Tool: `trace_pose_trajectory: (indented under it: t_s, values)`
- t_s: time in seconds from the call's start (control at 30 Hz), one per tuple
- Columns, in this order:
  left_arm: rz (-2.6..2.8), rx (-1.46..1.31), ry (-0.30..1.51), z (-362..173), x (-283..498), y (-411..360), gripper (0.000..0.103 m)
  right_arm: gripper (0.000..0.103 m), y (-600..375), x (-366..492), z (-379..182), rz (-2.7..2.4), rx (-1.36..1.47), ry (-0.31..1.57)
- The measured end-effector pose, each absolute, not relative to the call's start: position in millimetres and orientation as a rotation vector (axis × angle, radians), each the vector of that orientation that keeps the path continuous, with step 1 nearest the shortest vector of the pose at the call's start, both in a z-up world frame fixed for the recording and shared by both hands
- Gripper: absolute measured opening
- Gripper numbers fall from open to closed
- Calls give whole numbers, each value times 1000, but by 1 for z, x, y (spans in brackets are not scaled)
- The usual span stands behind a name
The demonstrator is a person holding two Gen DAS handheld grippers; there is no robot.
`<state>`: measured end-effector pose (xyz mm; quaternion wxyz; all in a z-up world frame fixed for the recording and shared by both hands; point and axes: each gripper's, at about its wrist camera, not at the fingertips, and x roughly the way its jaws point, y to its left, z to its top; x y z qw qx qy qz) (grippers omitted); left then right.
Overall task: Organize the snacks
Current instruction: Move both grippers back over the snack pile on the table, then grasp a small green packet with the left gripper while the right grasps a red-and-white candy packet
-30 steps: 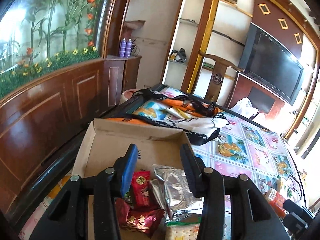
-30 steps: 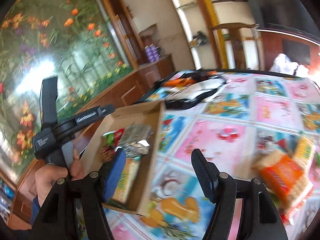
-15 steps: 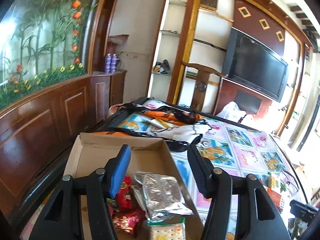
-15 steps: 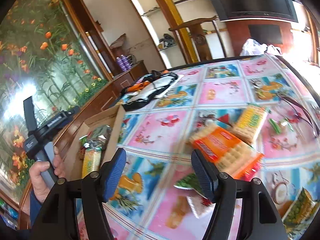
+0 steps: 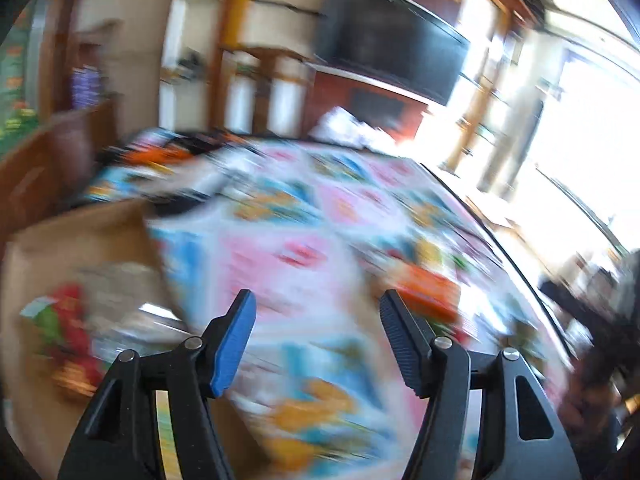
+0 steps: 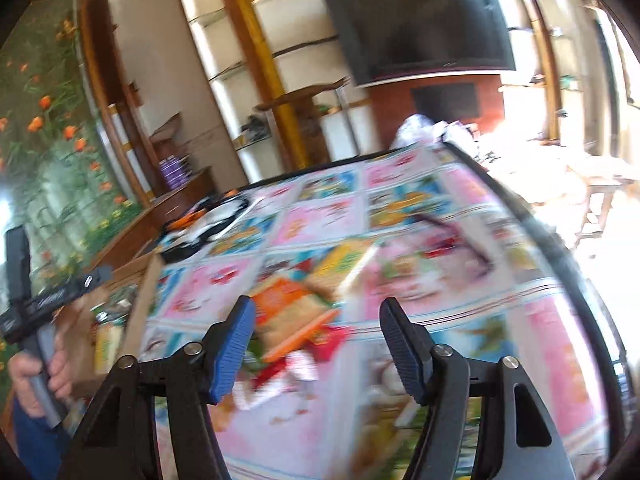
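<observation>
Patterned table [image 6: 320,216] before a wall-mounted television [image 6: 424,28]. Right view alone: orange snack packet [image 6: 286,308] beyond right claw [image 6: 318,344], closing, empty; left claw [image 6: 48,300] gripped by a hand [image 6: 38,372] over cardboard box [image 6: 138,312]. Left view, smeared: left claw [image 5: 318,340] opening, empty; box [image 5: 80,236] probably holding snacks. No legible print.

Both wrist cams overlook table [image 5: 320,216].

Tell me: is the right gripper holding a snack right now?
No, the right gripper has nothing between its closing jaws; the orange cracker pack lies on the table beyond.
</observation>
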<state>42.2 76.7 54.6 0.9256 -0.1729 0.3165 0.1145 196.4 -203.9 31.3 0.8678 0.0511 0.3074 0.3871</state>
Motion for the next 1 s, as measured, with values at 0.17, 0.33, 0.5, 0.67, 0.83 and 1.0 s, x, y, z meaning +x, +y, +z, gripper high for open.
trace_pose_trajectory:
  t_s: [0.17,0.33,0.5,0.67,0.83,1.0]
  values:
    - [83,-362,772,33,83,25,63,65,-224,218,27,779,220,712]
    - [116,-346,854,17,117,5,63,65,-226,224,21,828,282,772]
    - [168,-259,952,-7,147,-10,59,65,-221,222,17,886,304,814]
    - [163,-243,958,-18,157,-14,41,65,-215,220,15,935,310,837]
    - [175,-243,942,-16,147,-9,37,65,-209,217,13,945,287,848]
    - [167,-307,886,0,130,10,25,65,-196,216,4,977,252,898]
